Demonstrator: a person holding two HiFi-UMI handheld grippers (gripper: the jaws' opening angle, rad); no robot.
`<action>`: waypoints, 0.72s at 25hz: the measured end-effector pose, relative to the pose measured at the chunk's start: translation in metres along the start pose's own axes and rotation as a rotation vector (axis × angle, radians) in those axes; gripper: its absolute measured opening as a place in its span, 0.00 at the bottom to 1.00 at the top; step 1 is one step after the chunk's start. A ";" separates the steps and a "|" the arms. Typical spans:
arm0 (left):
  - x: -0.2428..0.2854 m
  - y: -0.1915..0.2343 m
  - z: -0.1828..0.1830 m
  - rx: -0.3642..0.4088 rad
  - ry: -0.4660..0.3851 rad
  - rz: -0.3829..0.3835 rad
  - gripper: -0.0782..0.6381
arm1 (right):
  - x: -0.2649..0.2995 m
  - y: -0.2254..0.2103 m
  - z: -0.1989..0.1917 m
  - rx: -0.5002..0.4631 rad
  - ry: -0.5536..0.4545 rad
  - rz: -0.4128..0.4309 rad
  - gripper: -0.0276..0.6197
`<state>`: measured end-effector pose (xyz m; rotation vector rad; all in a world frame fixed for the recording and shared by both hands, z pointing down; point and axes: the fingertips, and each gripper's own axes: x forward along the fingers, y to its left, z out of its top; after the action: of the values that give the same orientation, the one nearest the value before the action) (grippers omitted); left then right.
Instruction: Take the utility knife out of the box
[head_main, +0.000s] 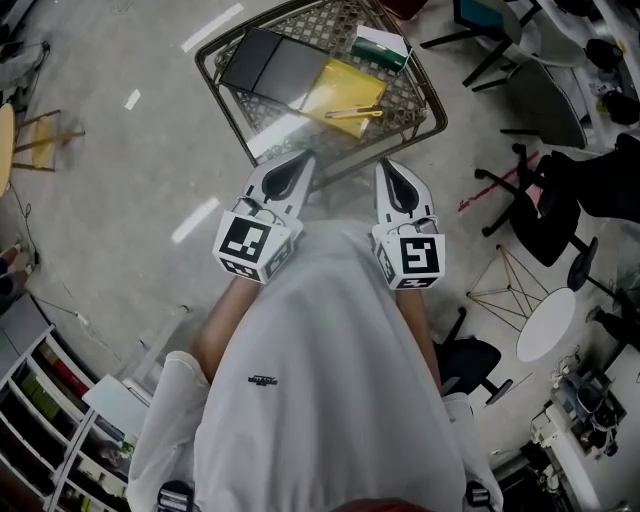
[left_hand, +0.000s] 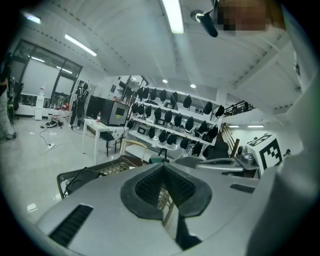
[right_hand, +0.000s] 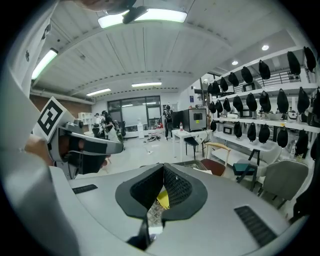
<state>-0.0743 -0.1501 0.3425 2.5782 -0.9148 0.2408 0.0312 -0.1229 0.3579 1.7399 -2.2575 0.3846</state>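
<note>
Grey glossy floor runs through a workshop with shelves of dark gear, office chairs and white tables. Ahead stands a wire-mesh counter (head_main: 412, 100) with a raised rim. On it, one slim yellow utility knife (head_main: 352, 112) lies along the near edge of one yellow pad (head_main: 345, 85), between one black flat case (head_main: 270, 65) and one green-and-white box (head_main: 380, 45). The two tools, left hand-held gripper (head_main: 303, 160) and right hand-held gripper (head_main: 387, 167), are near the rim, jaws closed together and empty.

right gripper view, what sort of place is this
Probably an open lab or workshop: wall shelves lined with dark objects, a white work table on bare floor, strip lights overhead, and rolling chairs scattered around in the head view.
</note>
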 end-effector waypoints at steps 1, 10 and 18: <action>0.002 -0.001 0.000 0.007 0.003 -0.001 0.11 | 0.001 0.000 0.000 0.003 0.000 0.006 0.04; 0.034 0.012 -0.016 0.031 0.072 -0.032 0.11 | 0.023 -0.017 0.002 0.004 0.008 0.006 0.04; 0.080 0.028 -0.048 0.070 0.159 -0.056 0.11 | 0.043 -0.047 -0.015 0.001 0.047 -0.012 0.04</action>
<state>-0.0315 -0.1955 0.4173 2.5994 -0.7881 0.4623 0.0671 -0.1682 0.3897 1.7263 -2.2133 0.4201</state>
